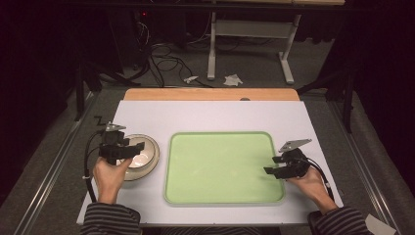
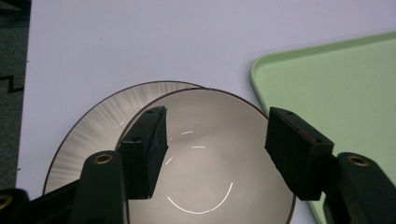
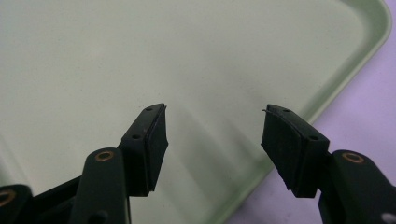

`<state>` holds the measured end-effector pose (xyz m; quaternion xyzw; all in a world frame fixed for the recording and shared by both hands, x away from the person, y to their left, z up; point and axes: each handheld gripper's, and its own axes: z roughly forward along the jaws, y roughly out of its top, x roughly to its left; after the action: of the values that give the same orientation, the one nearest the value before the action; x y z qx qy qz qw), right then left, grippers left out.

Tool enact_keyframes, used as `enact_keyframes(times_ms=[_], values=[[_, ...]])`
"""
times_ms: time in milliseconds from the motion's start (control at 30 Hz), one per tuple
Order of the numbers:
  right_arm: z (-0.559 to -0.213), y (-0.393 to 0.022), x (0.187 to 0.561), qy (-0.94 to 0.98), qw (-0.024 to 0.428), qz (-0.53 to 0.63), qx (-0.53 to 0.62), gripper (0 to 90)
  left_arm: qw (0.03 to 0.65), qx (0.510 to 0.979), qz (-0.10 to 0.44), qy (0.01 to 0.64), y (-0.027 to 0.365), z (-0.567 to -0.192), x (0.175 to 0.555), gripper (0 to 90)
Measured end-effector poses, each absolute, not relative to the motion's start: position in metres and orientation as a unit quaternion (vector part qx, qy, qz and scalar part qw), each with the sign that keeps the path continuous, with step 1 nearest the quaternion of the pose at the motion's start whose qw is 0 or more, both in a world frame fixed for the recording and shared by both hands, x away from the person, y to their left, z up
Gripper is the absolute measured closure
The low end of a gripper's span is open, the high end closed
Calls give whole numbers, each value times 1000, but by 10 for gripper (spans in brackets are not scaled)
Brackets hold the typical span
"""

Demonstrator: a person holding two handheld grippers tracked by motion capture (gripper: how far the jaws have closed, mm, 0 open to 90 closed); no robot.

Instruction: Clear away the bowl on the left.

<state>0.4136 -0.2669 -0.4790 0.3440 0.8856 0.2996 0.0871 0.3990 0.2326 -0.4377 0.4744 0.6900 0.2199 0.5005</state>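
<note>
Left hand point(image 1: 108, 175): it was at the near left of the desk point(image 1: 210, 115) and held the left claw.
Left claw point(image 1: 138, 147): it hung over the bowl with its jaws wide apart and nothing between them. In the left claw's own view the gap between the jaws sat right above the inside of the bowl.
Bowl point(image 1: 139, 159): it was round, pale and shiny inside, with a thin dark edge. It sat on the plate, at the left side of the desk, just left of the tray.
Plate point(image 2: 95, 128): it was round and grey-white with fine lines running out to the rim. It lay under the bowl and stuck out on the bowl's left side.
Tray point(image 1: 222, 166): it was light green with round corners and lay flat in the middle of the desk. Its top was bare.
Right claw point(image 1: 272, 165): it was over the right edge of the tray, pointing left. Its jaws were spread apart and gripped nothing.
Right hand point(image 1: 307, 181): it was at the near right of the desk and held the right claw.
Sleeves point(image 1: 110, 219): they were striped dark and grey, at the near edge.
Desk: its top was white, with a wooden strip point(image 1: 210, 94) along the far side.
</note>
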Motion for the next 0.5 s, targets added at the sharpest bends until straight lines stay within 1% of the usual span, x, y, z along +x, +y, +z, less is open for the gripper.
enact_keyframes(times_ms=[167, 267, 500], values=[[-478, -267, 413, 881, 90, 306, 349, 419, 495, 465, 225, 698, 241, -440, 399, 398], [-478, -267, 413, 882, 88, 303, 350, 418, 486, 459, 234, 706, 248, -442, 401, 421], [-478, -267, 413, 882, 90, 303, 350, 412, 475, 448, 235, 720, 258, -448, 402, 423]])
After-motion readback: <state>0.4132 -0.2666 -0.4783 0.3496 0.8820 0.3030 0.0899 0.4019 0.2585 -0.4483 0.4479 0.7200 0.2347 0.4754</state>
